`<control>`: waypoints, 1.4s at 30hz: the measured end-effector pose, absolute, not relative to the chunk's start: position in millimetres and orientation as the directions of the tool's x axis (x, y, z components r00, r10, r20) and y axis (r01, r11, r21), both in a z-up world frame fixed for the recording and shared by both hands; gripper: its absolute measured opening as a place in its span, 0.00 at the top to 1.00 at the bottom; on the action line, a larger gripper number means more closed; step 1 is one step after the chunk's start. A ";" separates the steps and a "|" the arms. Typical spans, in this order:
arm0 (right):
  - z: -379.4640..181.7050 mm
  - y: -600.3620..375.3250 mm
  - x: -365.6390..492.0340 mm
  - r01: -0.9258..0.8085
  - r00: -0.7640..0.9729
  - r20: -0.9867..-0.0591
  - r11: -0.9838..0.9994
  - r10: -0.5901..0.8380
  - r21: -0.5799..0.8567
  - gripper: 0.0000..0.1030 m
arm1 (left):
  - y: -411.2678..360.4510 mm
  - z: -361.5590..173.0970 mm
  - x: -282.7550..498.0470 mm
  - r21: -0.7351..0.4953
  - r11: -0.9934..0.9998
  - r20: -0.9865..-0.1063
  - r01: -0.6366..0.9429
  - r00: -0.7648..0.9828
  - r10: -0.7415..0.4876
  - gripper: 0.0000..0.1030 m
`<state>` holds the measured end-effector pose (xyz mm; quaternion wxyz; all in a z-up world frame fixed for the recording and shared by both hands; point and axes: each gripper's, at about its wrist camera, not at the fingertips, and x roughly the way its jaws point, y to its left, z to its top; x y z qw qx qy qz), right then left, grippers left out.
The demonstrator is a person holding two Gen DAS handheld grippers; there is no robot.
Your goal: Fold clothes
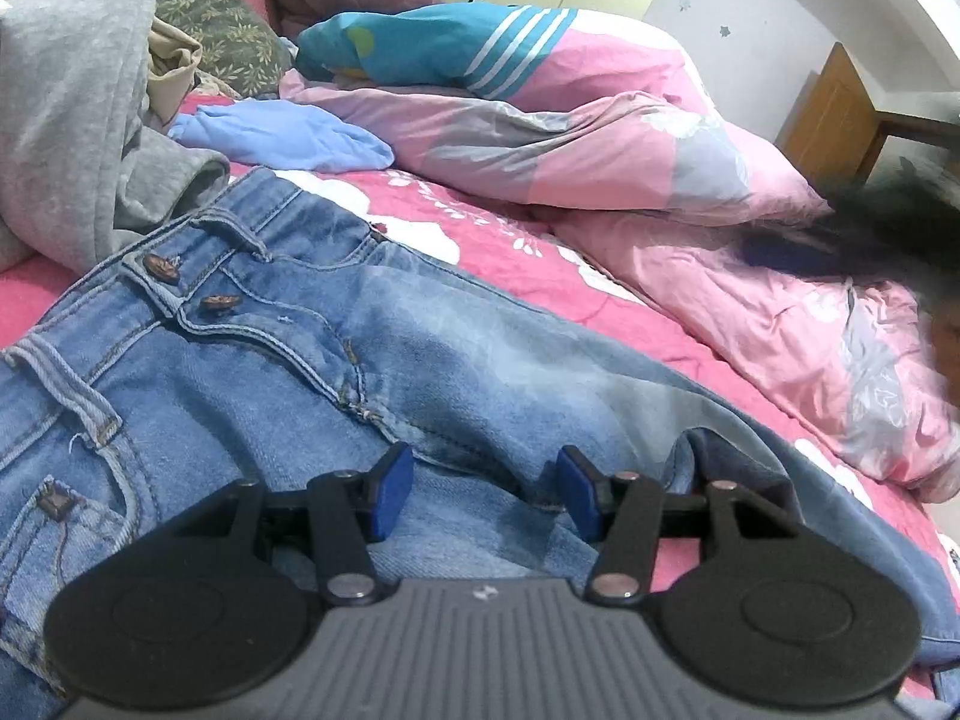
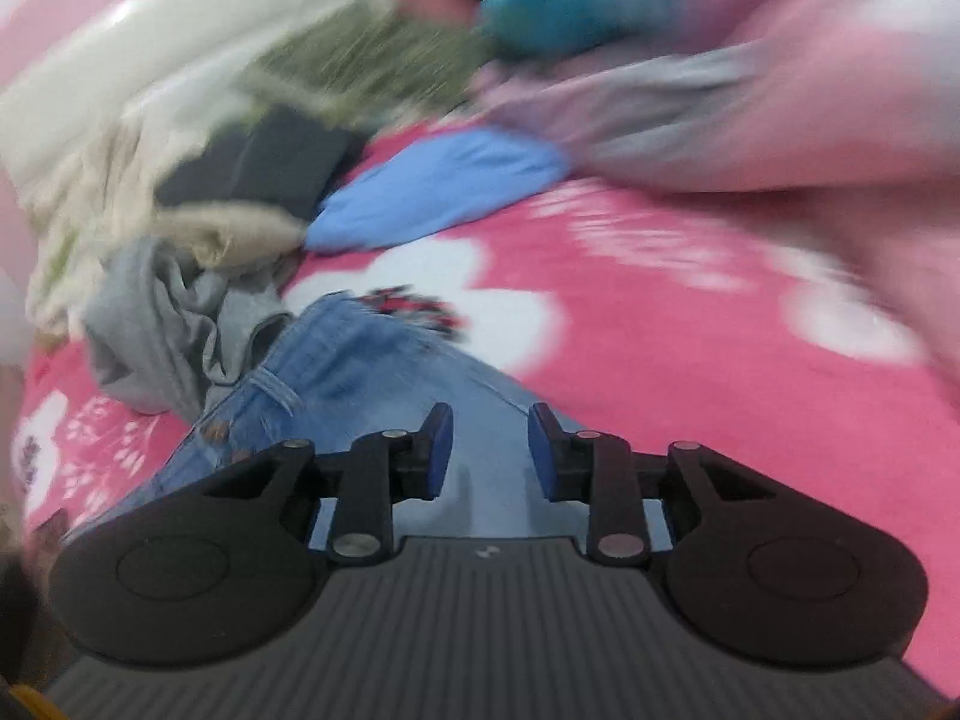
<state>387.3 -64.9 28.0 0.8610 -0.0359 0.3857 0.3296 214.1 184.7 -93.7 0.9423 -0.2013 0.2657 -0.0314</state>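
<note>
A pair of blue jeans (image 1: 372,354) lies spread on the pink flowered bedspread (image 1: 498,240), waistband and brown buttons toward the far left. The left gripper (image 1: 485,495) hovers just over the denim near the crotch seam, its blue-padded jaws spread with nothing between them. The right gripper (image 2: 491,450) hangs above a jeans leg (image 2: 384,372), jaws likewise spread and empty; that view is blurred. A grey garment (image 1: 72,120) is bunched beside the waistband. Beyond it lie a light blue cloth (image 1: 282,135) and a rumpled pink quilt (image 1: 690,180).
</note>
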 end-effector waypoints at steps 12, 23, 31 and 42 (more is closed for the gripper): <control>42.1 -388.6 145.7 -0.089 0.721 -0.669 0.981 0.181 0.170 0.61 | 125.8 -50.1 208.9 -0.299 0.952 -0.458 0.072 0.864 -0.209 0.47; -61.1 -429.5 163.3 0.054 0.703 -0.598 0.810 0.384 0.584 0.20 | 26.9 -85.1 261.7 -0.138 0.983 -0.622 0.120 0.762 -0.180 0.50; -62.4 -392.8 195.1 -0.032 0.711 -0.602 0.872 0.363 0.488 0.90 | 28.1 -100.4 251.9 -0.111 0.988 -0.608 0.104 0.780 -0.150 0.55; -10.1 -236.1 255.8 -0.441 0.700 -0.487 0.852 0.523 0.282 0.68 | 36.2 -101.4 254.8 -0.167 0.981 -0.590 0.103 0.787 -0.183 0.55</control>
